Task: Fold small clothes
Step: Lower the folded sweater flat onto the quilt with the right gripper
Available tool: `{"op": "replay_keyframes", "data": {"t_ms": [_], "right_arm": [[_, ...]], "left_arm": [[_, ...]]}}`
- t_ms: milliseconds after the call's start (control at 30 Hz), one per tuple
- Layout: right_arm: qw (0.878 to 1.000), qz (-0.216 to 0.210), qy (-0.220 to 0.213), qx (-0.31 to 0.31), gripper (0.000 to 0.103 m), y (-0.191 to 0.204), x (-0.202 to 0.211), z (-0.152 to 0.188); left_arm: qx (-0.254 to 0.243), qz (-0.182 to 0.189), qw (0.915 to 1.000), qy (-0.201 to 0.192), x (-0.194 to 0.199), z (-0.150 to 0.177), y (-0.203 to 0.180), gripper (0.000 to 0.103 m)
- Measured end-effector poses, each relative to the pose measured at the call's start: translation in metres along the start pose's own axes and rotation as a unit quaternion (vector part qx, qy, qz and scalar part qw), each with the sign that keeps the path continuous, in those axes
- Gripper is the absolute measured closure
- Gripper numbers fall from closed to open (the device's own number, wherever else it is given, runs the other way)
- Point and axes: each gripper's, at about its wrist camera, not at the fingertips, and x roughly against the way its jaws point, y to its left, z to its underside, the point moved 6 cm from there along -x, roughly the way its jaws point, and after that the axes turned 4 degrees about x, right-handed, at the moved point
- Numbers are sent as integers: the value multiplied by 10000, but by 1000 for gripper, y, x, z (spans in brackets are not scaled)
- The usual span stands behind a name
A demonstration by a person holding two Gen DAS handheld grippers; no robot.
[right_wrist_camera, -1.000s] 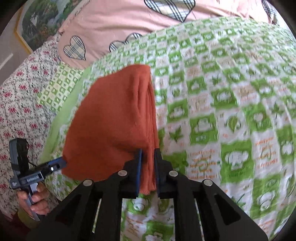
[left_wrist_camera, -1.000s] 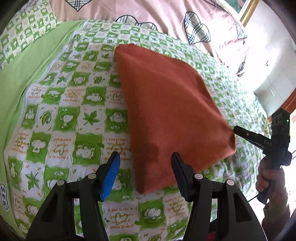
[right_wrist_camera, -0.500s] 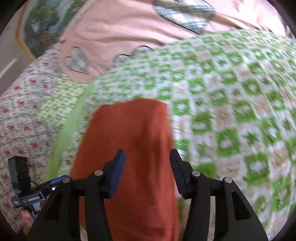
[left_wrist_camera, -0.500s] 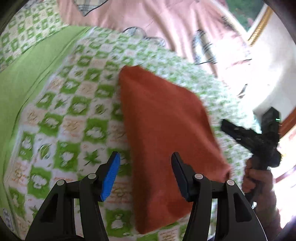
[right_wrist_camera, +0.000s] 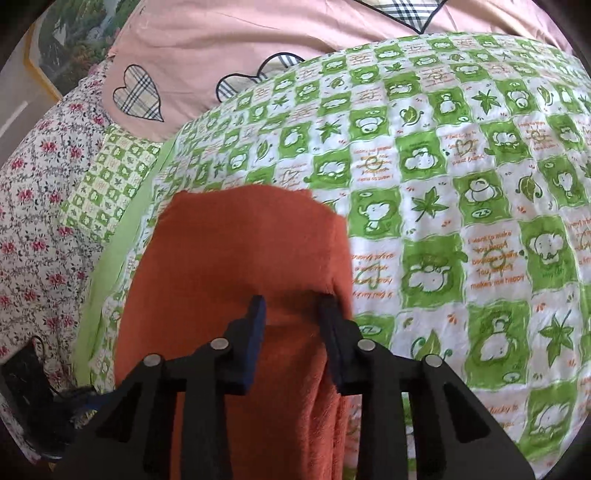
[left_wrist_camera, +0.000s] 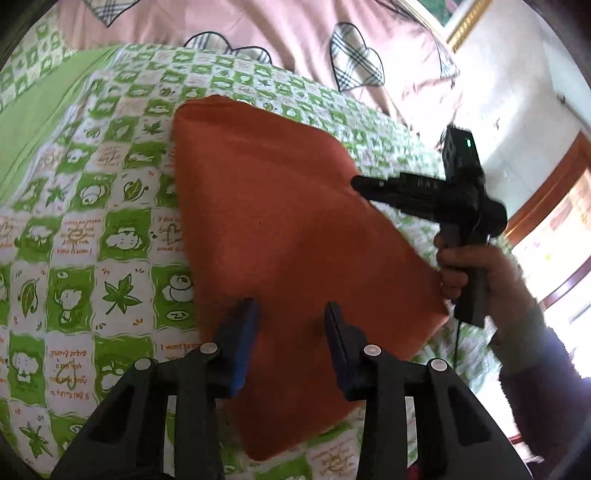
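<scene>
A folded rust-orange cloth lies flat on the green-and-white checked bedspread. My left gripper is open and empty, its jaws above the cloth's near end. My right gripper is open and empty over the cloth, near its right folded edge. In the left wrist view the right gripper shows from the side above the cloth's right edge, held by a hand. The left gripper shows dimly at the lower left of the right wrist view.
A pink quilt with plaid hearts lies at the far end of the bed. A plain green strip borders the bedspread on the left. A floral sheet lies beside it. A white wall and wooden frame stand to the right.
My right gripper has opened and let go of the cloth's corner, then lifted above the cloth. My left gripper stayed open and shifted right over the cloth's near end.
</scene>
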Motion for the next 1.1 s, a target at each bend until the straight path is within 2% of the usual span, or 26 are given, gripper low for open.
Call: {"op": "replay_keyframes", "data": {"t_ms": [133,200,300,400,500,533,633,900,1100], "right_arm": [[9996,191,-143,142,69,12,21,6],[9993,97,-228,280,69,25,37,15],[9983,-90,-234,523,69,48,64,45],[9978,-130,-88,640,68,59,76,84],[9966,329,148,742,68,48,68,114],[9971,359,227,639,68,39,64,124],[9976,312,71,617,69,33,65,130],[9941,582,-76,907,69,40,65,136],[9947,584,-86,843,68,39,70,143]], "left_arm": [[-69,-53,9999,-100,16,3,-3,65],[-159,-10,9998,-136,25,10,-9,65],[-245,128,9996,-116,35,27,-19,65],[-306,-35,9995,25,31,46,-18,65],[-271,-370,9986,272,11,60,-6,68],[-279,-429,9983,276,8,63,-4,69],[-253,-451,9984,220,8,62,-4,69],[-207,-517,9983,145,11,70,-6,68],[-262,-709,9971,130,11,73,-13,63]]}}
